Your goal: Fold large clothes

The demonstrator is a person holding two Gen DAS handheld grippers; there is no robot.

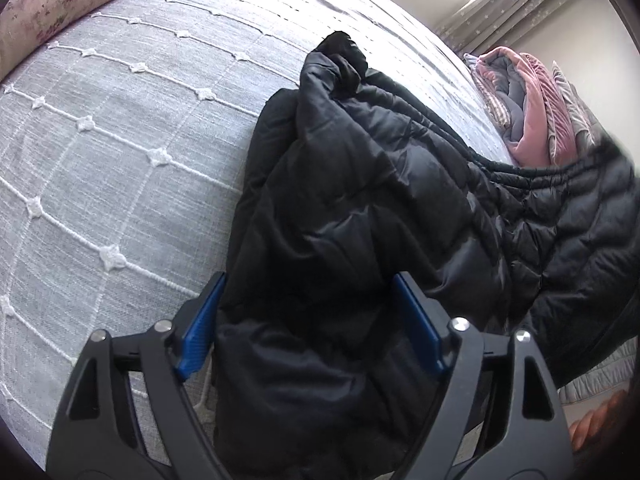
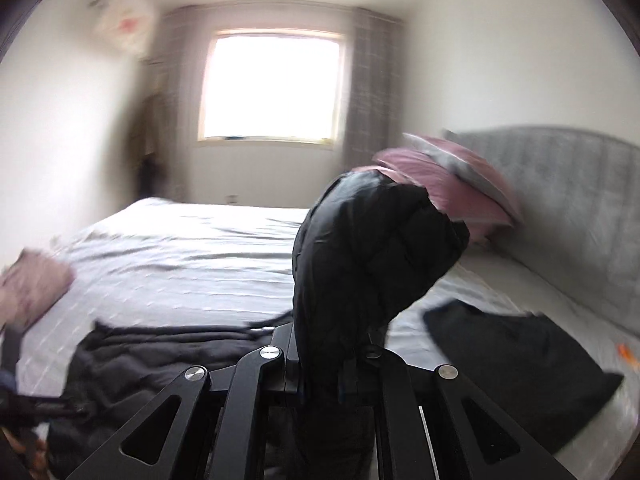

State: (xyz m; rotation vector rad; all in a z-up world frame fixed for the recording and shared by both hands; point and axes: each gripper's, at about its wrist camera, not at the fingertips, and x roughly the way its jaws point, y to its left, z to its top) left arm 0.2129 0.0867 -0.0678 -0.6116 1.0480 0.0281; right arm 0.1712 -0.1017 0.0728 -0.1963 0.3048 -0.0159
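Jacket [image 1: 360,220], black, quilted and puffy, bunched across the right half of a grey bedspread [image 1: 100,160] stitched with white tufted lines. Far end of the jacket crumpled into a peak toward the middle of the bed; near end right under the left gripper [image 1: 312,320].

Left gripper angled steeply down, jaws wide apart. Thick wad of jacket filling the whole gap, fabric against both blue pads [image 1: 200,320]. Squeezed or merely touched: cannot tell. Left pad just at the jacket's left edge, with bare bedspread beside it.

Right gripper [image 2: 332,360] nearly level, jaws closed almost fully on a raised fold [image 2: 372,248] of the same jacket. Fold standing up out of the jaws, lifted clear of the bed and hiding the fingertips. Rest of the jacket low and left in the right wrist view, flat on the bed. That view smeared with blur.

Floral pillow [image 1: 60,4] at the far left of the bed. Stack of pink and grey quilts [image 1: 532,112] at the far right, beyond the jacket and against a grey padded headboard [image 2: 560,200]. Second dark garment [image 2: 520,360] flat on the bed to the right of the raised fold, apart from the jacket. Pinkish cloth [image 2: 36,288] at the left edge of the bed. Bright window [image 2: 272,84] on the far wall, grey curtain [image 2: 366,80] beside it. Part of a hand [image 1: 592,432] at the near right edge of the left wrist view.
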